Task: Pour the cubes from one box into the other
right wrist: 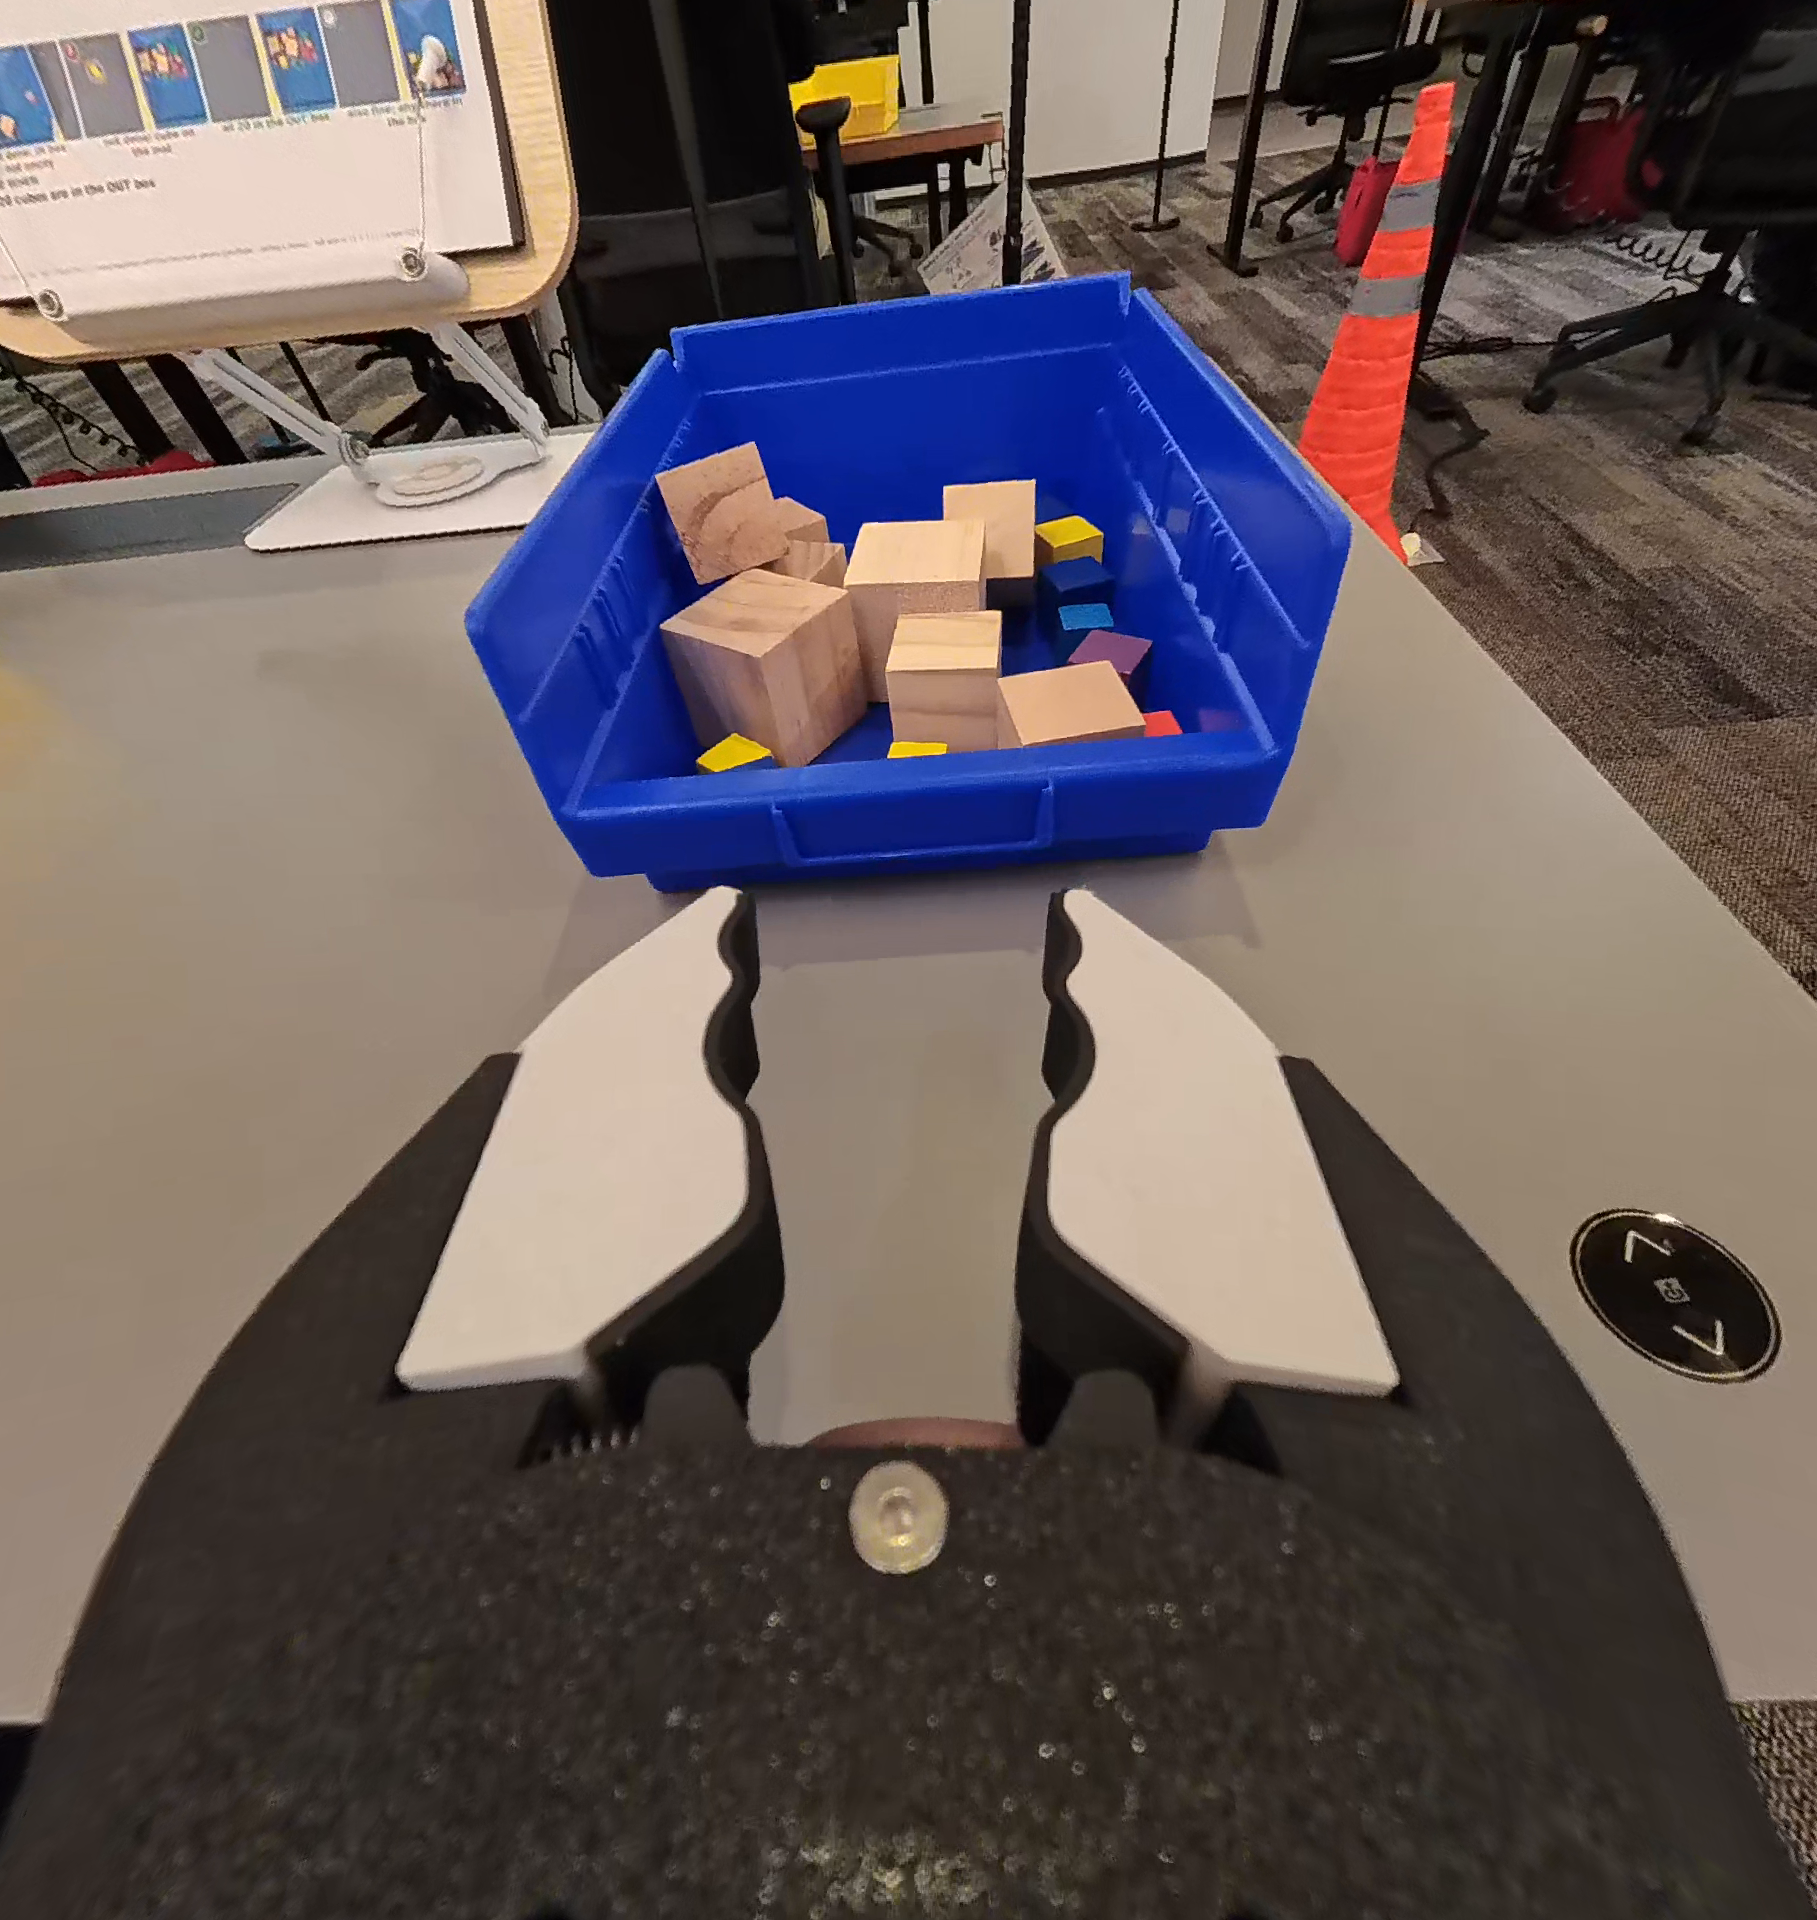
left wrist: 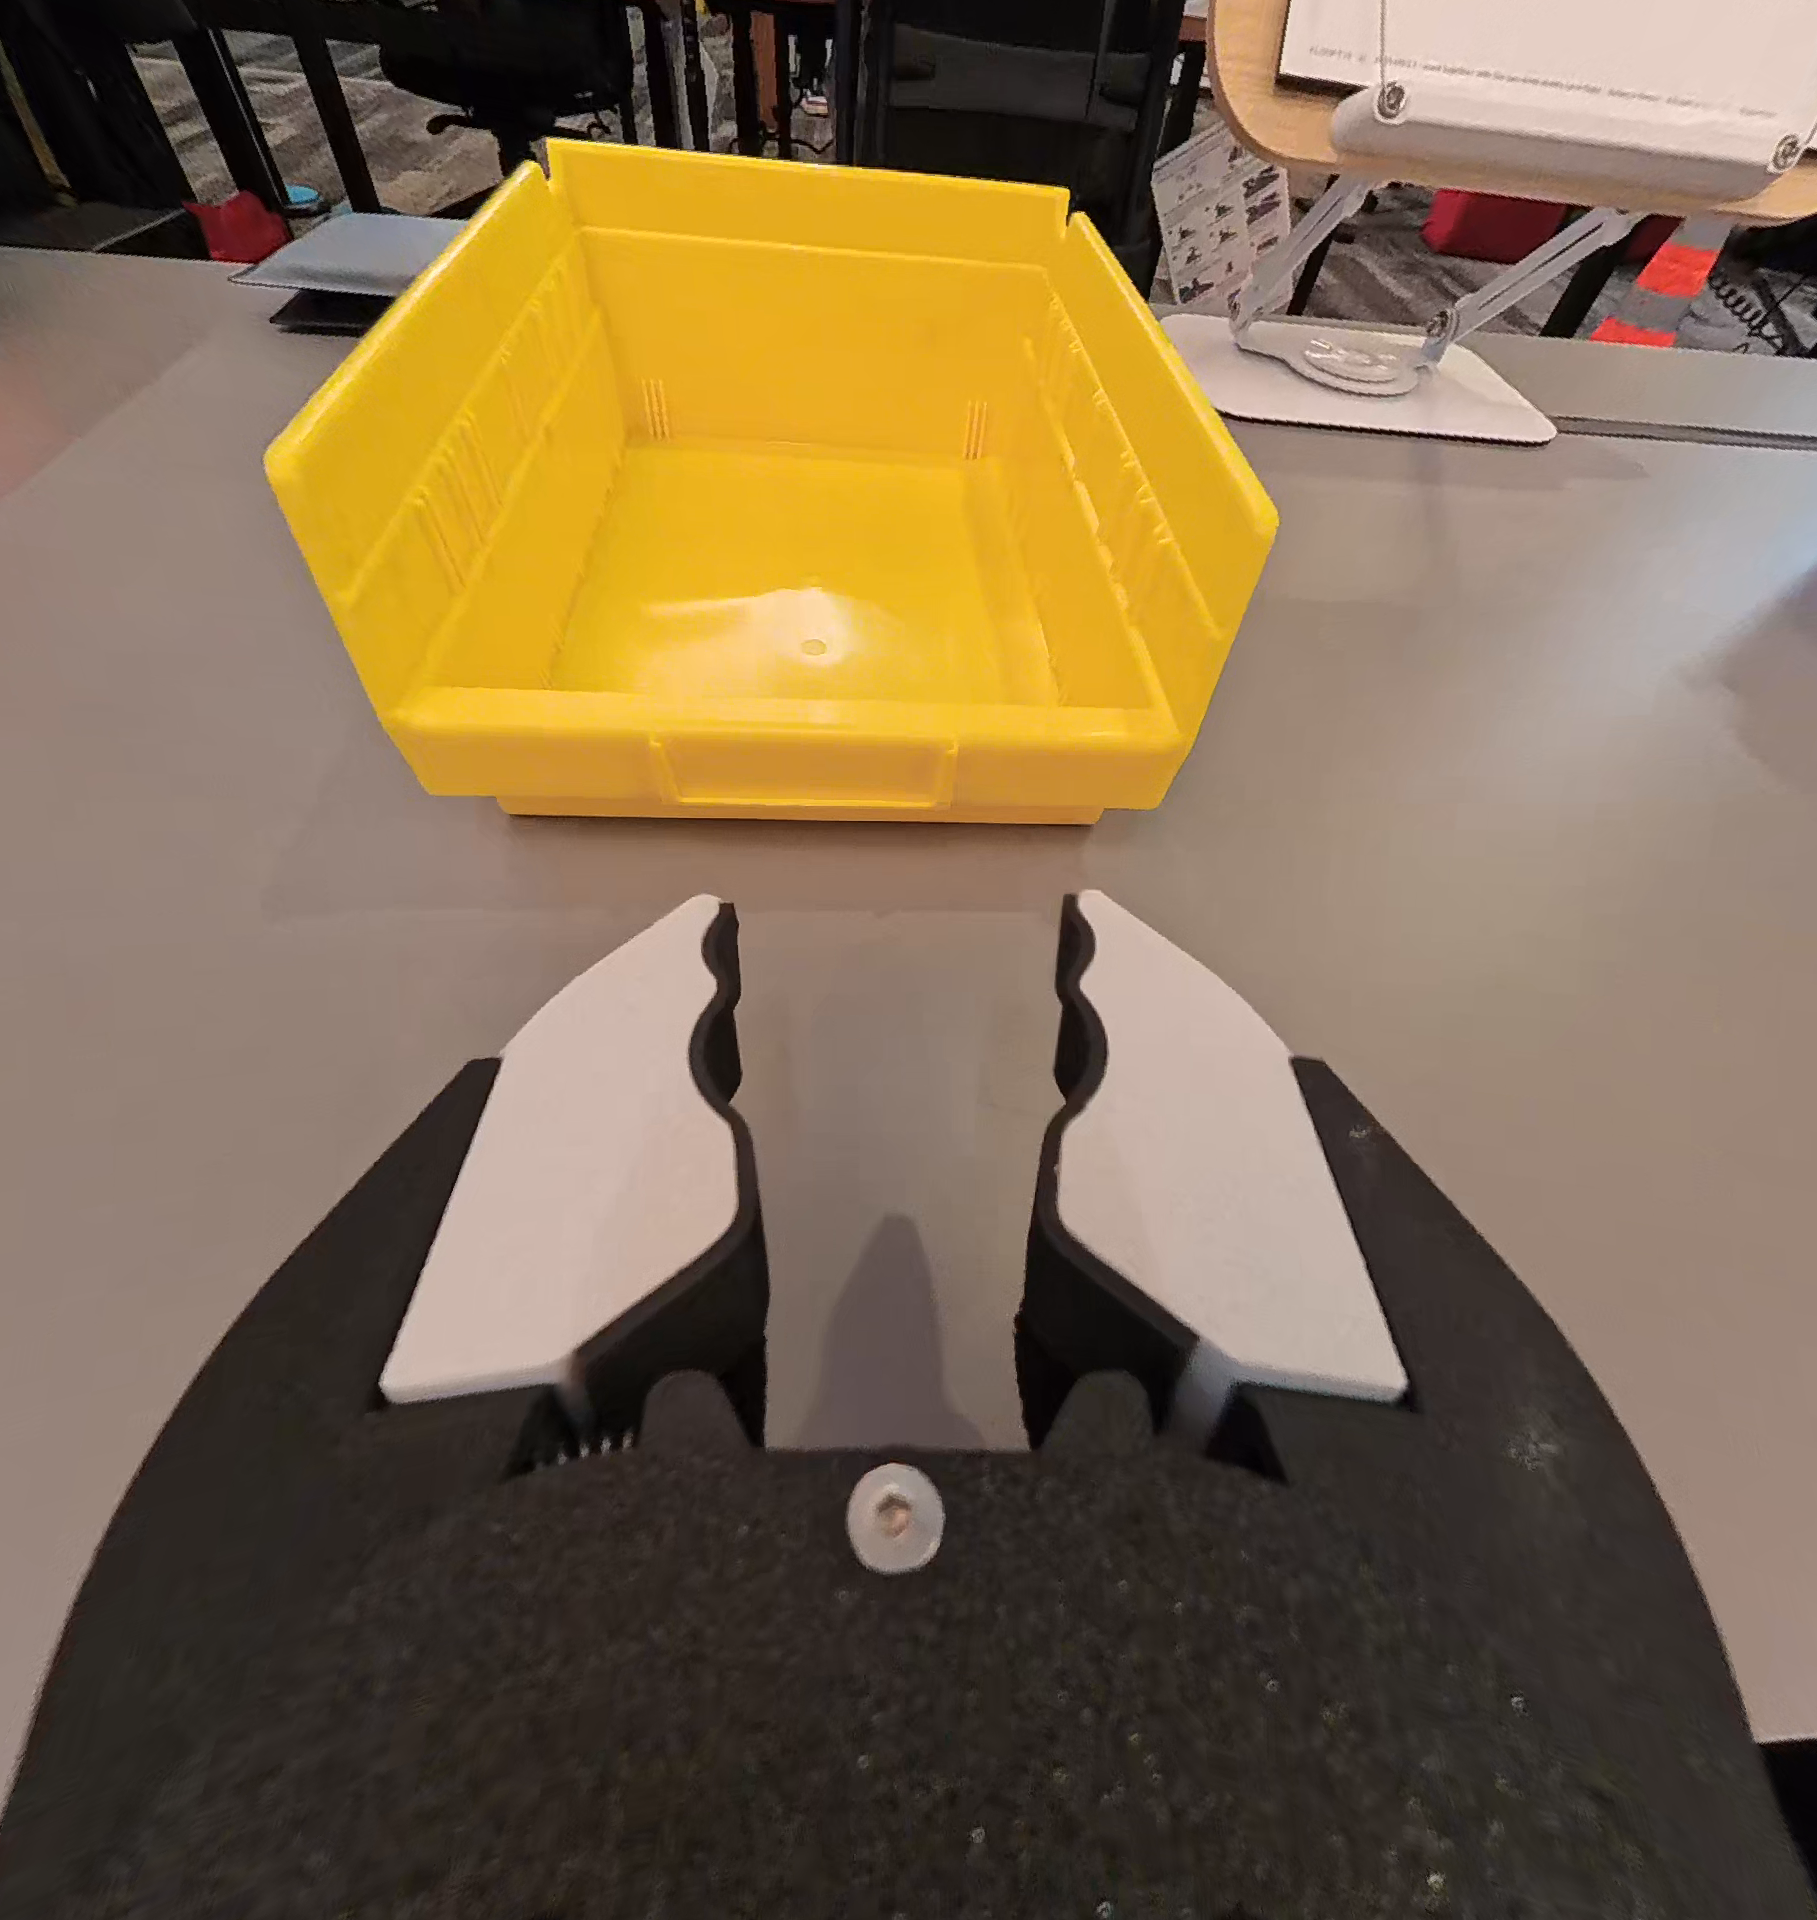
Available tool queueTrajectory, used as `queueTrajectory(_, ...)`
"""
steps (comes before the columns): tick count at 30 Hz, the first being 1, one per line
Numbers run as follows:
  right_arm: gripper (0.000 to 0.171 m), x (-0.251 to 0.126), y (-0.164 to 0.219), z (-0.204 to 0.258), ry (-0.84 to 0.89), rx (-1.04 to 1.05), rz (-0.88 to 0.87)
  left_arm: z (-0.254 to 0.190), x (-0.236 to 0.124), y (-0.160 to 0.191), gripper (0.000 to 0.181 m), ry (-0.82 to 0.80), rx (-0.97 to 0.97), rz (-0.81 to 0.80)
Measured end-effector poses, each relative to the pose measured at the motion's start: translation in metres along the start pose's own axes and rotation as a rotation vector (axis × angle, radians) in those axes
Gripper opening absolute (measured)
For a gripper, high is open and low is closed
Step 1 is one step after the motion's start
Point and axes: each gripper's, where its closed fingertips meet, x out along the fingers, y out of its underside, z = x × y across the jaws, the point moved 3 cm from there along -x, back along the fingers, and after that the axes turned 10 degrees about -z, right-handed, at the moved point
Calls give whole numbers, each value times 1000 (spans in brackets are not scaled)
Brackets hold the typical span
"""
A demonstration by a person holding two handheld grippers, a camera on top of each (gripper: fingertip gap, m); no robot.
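**Spotter:** Start with the left wrist view. What do you have?

**Operator:** My left gripper [left wrist: 896, 914] sits low in the frame, fingers spread apart with nothing between them but bare grey table [left wrist: 208, 935]. The yellow box [left wrist: 779, 769] stands upright in the middle of the frame, just beyond the fingertips and not touching them. It is empty, its low front lip facing me. I see open table on both sides of it. At the upper right a white stand base [left wrist: 1403, 400] rests near the table's far edge, apart from the box. The table's near edge shows at the lower right corner of the frame.

**Spotter:** And the right wrist view?

**Operator:** My right gripper [right wrist: 899, 909] is released too, fingers wide and holding nothing. The blue box [right wrist: 914, 821] sits upright in the centre of the frame, its front lip close to the fingertips, with a thin strip of table between. Inside lie the wooden cubes [right wrist: 769, 665], piled loosely, with small coloured cubes [right wrist: 1075, 582] mostly toward its right side. The table's right edge runs diagonally down the right of the frame, close beside the box; carpet and an orange cone [right wrist: 1382, 312] lie past it. Left of the box the table is wide open, up to the white stand base [right wrist: 364, 514] at the upper left. A round black control [right wrist: 1673, 1294] is set in the table at the lower right.
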Motion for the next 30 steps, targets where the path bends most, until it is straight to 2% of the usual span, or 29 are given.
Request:
queueTrajectory(5,52,-4,0,2,1,-13,-4,-18,-3,-8,62,49,47,-41)
queueTrajectory(6,52,-4,0,3,2,-16,-4,-31,-4,-14,64,96,43,-75)
queueTrajectory(8,52,-3,0,4,2,-17,-7,-72,-7,-21,57,234,36,-125)
queueTrajectory(10,52,-3,0,5,2,-18,-7,-120,-8,-25,58,346,64,-148)
queueTrajectory(15,52,4,-3,-2,15,-46,-5,-273,8,-25,79,585,203,-168)
queueTrajectory(19,55,13,-10,-16,35,-45,-14,-408,43,-10,87,741,155,-35)
queueTrajectory(22,56,14,-11,-27,59,-62,-19,-479,85,9,89,718,188,30)
queueTrajectory(24,56,11,-12,-32,69,-57,-28,-510,110,18,84,687,179,67)
queueTrajectory(26,56,9,-13,-35,73,-34,-34,-532,128,22,66,684,144,79)
queueTrajectory(28,55,9,-10,-37,78,5,-9,-535,147,27,41,592,169,102)
queueTrajectory(30,50,11,-2,-37,79,80,65,-527,153,25,28,534,176,123)
